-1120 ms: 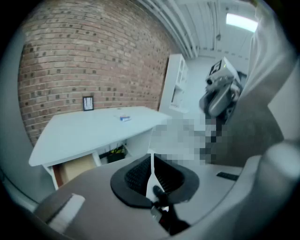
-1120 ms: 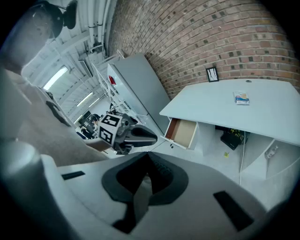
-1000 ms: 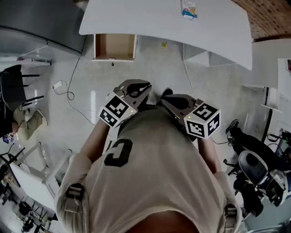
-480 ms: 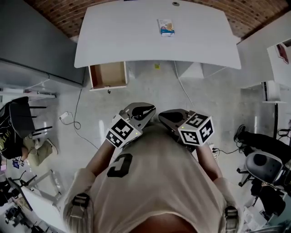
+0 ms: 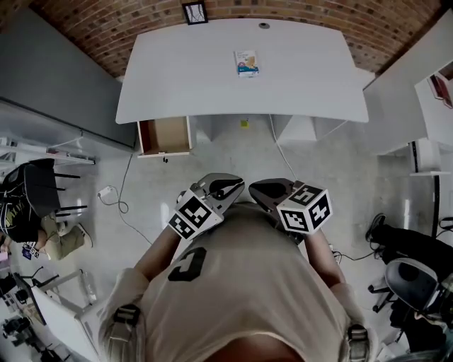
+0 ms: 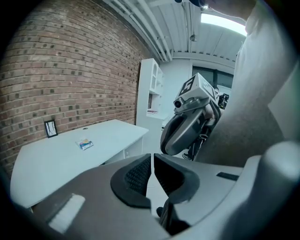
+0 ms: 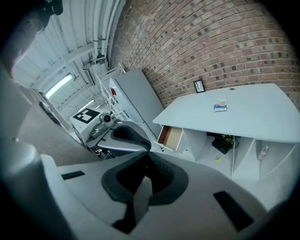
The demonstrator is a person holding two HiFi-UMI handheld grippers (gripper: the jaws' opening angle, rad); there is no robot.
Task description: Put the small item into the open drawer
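1. The head view takes in the whole layout. A white rounded desk (image 5: 177, 85) stands against the red brick wall (image 5: 92, 42), and an open drawer with a brown wooden inside (image 5: 167, 134) sticks out under its left end. Both grippers are held close to the person's pale shirt (image 5: 241, 283), above the light floor (image 5: 233, 152).
2. The drawer shows in the head view and the right gripper view only. The left gripper view instead shows a tall white shelf unit (image 6: 152, 89) past the desk's end.
3. The left gripper (image 5: 230, 187) has its dark ribbed pads (image 6: 138, 174) drawn almost together, with only a thin slit between them and nothing in it.
4. The right gripper (image 5: 262, 189) has its jaws closed on each other, with nothing between them.
5. The small flat packet with blue and orange print (image 5: 246, 62) lies on the desk top towards the wall side. It is well apart from both sets of fingers, and the drawer lies nearer to them than the packet does.
6. Count: one packet, one open drawer, one desk, two grippers, and one small black-framed picture (image 5: 195, 12) against the wall.
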